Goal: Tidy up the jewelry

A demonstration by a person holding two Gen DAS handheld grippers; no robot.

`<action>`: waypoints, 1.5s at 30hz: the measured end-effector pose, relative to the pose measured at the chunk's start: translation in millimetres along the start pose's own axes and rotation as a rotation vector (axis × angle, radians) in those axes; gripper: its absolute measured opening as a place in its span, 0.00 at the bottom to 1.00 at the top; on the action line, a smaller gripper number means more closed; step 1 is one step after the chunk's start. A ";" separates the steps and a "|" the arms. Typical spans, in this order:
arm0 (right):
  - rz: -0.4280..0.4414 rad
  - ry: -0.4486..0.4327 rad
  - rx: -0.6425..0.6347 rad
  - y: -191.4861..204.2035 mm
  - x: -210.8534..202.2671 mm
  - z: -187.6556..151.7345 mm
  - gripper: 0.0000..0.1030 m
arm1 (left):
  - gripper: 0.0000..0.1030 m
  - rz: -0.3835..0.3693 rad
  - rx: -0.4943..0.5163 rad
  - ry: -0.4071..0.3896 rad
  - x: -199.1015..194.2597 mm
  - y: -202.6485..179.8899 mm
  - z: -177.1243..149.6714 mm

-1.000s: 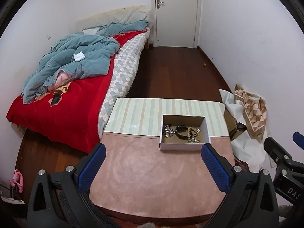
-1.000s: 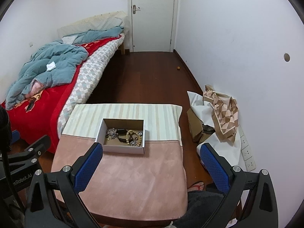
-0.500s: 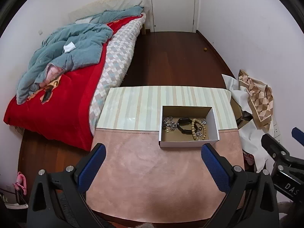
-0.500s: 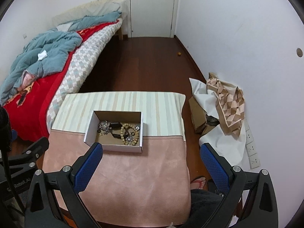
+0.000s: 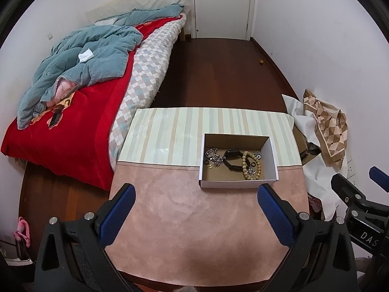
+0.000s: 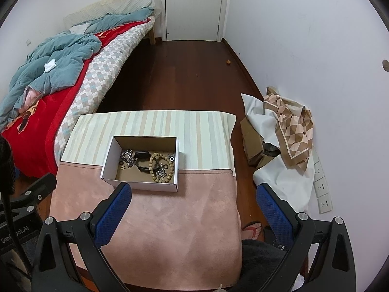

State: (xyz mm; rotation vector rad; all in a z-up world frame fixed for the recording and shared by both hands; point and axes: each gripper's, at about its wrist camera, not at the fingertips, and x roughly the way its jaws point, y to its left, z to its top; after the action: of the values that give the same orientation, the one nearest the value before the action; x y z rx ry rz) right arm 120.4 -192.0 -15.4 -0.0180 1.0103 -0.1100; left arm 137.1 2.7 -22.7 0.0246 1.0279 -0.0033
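Hovering both tongs spread wide and empty, left gripper [image 5: 196, 194] and right gripper [image 6: 193, 194] above the table [image 5: 184, 219]. Jewelry sits tangled in the box [image 5: 237, 185]: bead bracelet [image 5: 251, 164], chain [image 5: 214, 157]. I'd expect one grab to drag its neighbours out.

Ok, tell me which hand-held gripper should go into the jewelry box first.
Probably the left hand-held gripper: the box sits between its open fingers' line, just ahead of its right fingertip. From the right hand-held gripper, also open, the box lies off to the left.
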 end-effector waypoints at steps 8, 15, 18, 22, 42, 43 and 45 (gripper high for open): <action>0.005 -0.021 0.002 -1.6 -9.6 1.6 1.00 | 0.99 -0.005 -0.002 -0.041 -7.6 1.4 2.1; 0.004 -0.033 -0.002 -1.0 -15.5 3.4 1.00 | 0.99 -0.007 -0.006 -0.054 -10.8 3.2 1.9; 0.006 -0.035 -0.006 -0.1 -16.8 4.1 1.00 | 0.99 -0.008 -0.007 -0.056 -11.7 3.7 2.3; 0.009 -0.036 -0.008 -1.5 -16.4 4.6 1.00 | 0.99 -0.003 -0.006 -0.057 -12.3 3.7 2.8; 0.026 -0.044 -0.006 -2.9 -20.8 3.4 1.00 | 1.00 0.003 0.004 -0.076 -21.3 1.2 1.6; 0.026 -0.045 -0.005 -3.4 -21.6 3.6 1.00 | 1.00 0.003 0.004 -0.077 -21.4 1.0 1.6; 0.024 -0.047 -0.005 -4.0 -22.7 4.5 1.00 | 1.00 0.001 0.004 -0.078 -23.0 0.6 1.5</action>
State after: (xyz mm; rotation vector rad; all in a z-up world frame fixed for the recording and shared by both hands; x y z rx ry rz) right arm 111.9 -193.8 6.4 -0.0125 0.9635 -0.0845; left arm 126.5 3.1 -2.2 0.0283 0.9500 -0.0057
